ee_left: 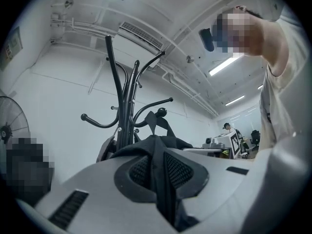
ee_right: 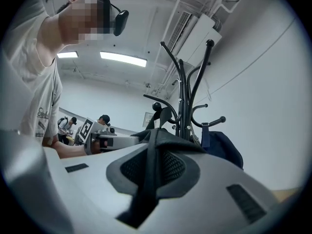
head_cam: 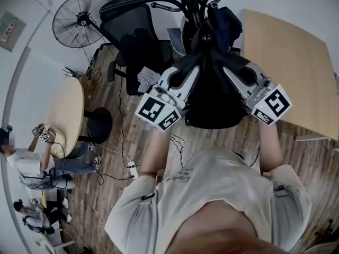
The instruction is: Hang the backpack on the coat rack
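Observation:
In the head view a black backpack (head_cam: pixel 212 97) hangs between my two grippers, right in front of the black coat rack (head_cam: pixel 197 15). My left gripper (head_cam: pixel 192 77) is shut on a fold of the backpack's black fabric (ee_left: pixel 158 179), and my right gripper (head_cam: pixel 229 75) is shut on a fold on its other side (ee_right: pixel 148 179). The backpack's top loop (ee_left: pixel 157 120) stands up close to a ball-tipped hook (ee_left: pixel 162 112); I cannot tell whether they touch. The right gripper view shows the same loop (ee_right: pixel 164 116) beside that hook (ee_right: pixel 157 106). Both grippers point slightly upward.
A navy bag (ee_right: pixel 223 150) hangs on the rack's far side. A black office chair (head_cam: pixel 135 36) and a fan (head_cam: pixel 79 20) stand to the left of the rack. A wooden table (head_cam: pixel 288 57) is on the right, a round table (head_cam: pixel 66 110) on the left. Cables and a power strip (head_cam: pixel 132 169) lie on the floor.

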The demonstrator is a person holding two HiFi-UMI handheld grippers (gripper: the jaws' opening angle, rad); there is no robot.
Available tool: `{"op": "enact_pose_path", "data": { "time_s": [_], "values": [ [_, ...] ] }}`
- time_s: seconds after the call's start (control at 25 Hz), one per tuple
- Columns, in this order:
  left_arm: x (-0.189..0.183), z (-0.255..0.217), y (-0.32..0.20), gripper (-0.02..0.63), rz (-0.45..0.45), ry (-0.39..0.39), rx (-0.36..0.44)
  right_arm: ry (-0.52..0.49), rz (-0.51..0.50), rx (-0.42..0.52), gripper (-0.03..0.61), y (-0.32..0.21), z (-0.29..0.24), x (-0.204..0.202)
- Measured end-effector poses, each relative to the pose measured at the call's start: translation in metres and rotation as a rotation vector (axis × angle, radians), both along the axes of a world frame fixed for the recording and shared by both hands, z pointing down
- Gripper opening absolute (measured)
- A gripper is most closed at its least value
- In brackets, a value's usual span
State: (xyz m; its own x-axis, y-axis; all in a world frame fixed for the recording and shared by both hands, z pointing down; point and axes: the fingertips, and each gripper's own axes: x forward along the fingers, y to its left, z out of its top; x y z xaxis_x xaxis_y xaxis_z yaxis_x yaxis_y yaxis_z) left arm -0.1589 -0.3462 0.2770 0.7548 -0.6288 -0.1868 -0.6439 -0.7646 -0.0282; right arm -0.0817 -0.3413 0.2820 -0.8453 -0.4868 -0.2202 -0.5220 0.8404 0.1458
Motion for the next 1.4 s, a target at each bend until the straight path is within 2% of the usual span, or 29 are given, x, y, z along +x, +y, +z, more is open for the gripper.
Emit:
{"op": "enact_pose_path", "data": {
  "time_s": [0.36,0.68,0.84,0.96,1.0,1.16,1.4],
  "values": [
    [-0.003,0.015,-0.015,0.046,-0.023,-0.028,-0.037,0.014,0.068,-0.070,0.035,-0.018,0.020,0.002],
    [-0.008,0.023,-0.025,0.051,-0.048,-0.053,-0.059,0.008,0.037,-0.112,0.048,-0.030,0.030,0.001],
    [-0.011,0.025,-0.025,0.052,-0.053,-0.061,-0.063,0.004,0.036,-0.119,0.077,-0.031,0.031,0.003],
    [-0.014,0.027,-0.022,0.065,-0.092,-0.076,-0.064,0.001,0.075,-0.142,0.149,-0.028,0.038,0.014],
    [-0.016,0.028,-0.020,0.075,-0.112,-0.082,-0.063,-0.005,0.088,-0.157,0.153,-0.026,0.041,0.020],
    [-0.030,0.030,-0.007,0.101,-0.226,-0.136,-0.054,-0.019,0.124,-0.215,0.142,-0.016,0.051,0.039],
    [-0.043,0.039,0.016,0.098,-0.362,-0.203,-0.025,0.000,0.143,-0.225,0.103,0.010,0.068,0.058]
  ]
}}
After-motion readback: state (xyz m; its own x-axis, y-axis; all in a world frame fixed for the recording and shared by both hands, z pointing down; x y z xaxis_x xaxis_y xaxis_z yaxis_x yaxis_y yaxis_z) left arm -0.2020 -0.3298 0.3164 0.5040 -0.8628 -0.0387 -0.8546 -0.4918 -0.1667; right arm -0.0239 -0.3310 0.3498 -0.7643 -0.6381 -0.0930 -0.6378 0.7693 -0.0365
